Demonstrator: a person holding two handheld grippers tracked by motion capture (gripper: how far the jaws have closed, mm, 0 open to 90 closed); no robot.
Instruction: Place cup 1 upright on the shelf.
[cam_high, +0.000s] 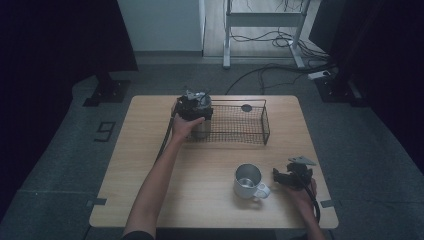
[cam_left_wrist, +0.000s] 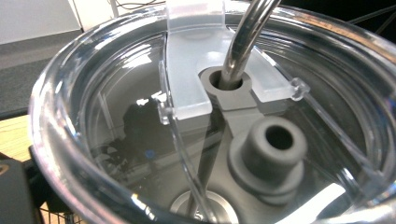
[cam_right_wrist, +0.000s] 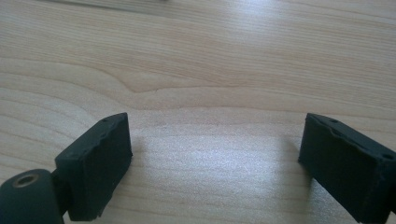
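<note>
Under the left tongs (cam_high: 196, 107), at the wire basket's (cam_high: 264, 120) left end near the desk's (cam_high: 150, 165) far edge, stands a tumbler whose clear lid (cam_left_wrist: 140, 116) and metal straw (cam_left_wrist: 245, 42) crowd the left gripper view, so whether those tongs grip it I cannot tell. Near the front right corner the right tongs (cam_high: 286, 176) rest, jaws wide apart and empty over bare wood, just beside a white mug (cam_high: 248, 181), with open desk between mug and basket.
</note>
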